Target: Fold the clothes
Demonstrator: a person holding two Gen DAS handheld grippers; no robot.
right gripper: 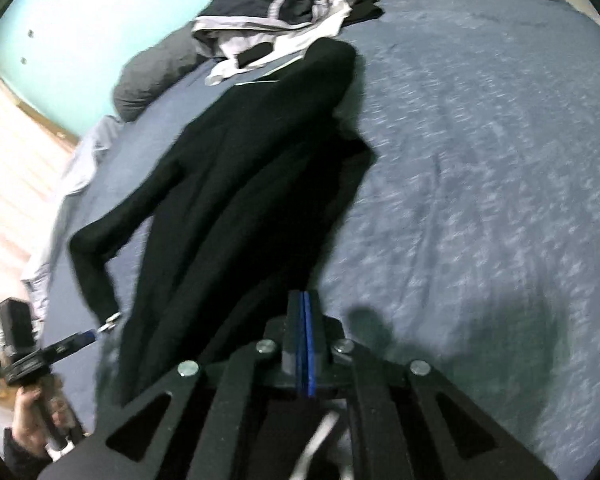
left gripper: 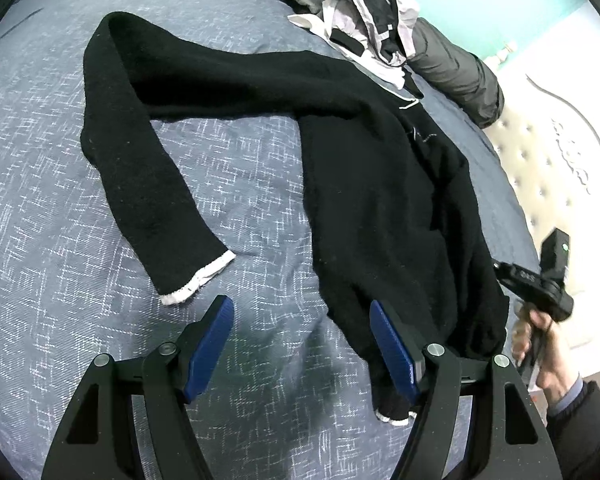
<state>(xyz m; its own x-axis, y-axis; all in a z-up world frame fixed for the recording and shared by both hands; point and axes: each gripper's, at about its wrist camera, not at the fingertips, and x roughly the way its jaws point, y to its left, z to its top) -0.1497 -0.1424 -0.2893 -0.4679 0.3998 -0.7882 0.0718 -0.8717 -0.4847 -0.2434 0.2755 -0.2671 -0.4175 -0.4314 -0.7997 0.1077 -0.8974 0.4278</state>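
A black sweater (left gripper: pixel 372 184) lies spread on the blue bedspread (left gripper: pixel 60 200), one long sleeve bent out to the left and ending in a white cuff (left gripper: pixel 198 280). My left gripper (left gripper: pixel 304 344) hovers open above the cover; its right pad sits beside the second sleeve's cuff (left gripper: pixel 394 414). The right wrist view is blurred. There my right gripper (right gripper: pixel 303 316) has its blue pads pressed together on the near edge of the sweater (right gripper: pixel 228 184), which stretches away from it. In the left wrist view a hand holds the right gripper (left gripper: pixel 500 270) at the sweater's right edge.
A pile of grey, white and navy clothes (left gripper: pixel 352 12) sits at the head of the bed beside a grey pillow (left gripper: pixel 460 76). A tufted headboard or bed side (left gripper: pixel 540 160) runs along the right. Bare bedspread (right gripper: pixel 480 160) extends right of the sweater.
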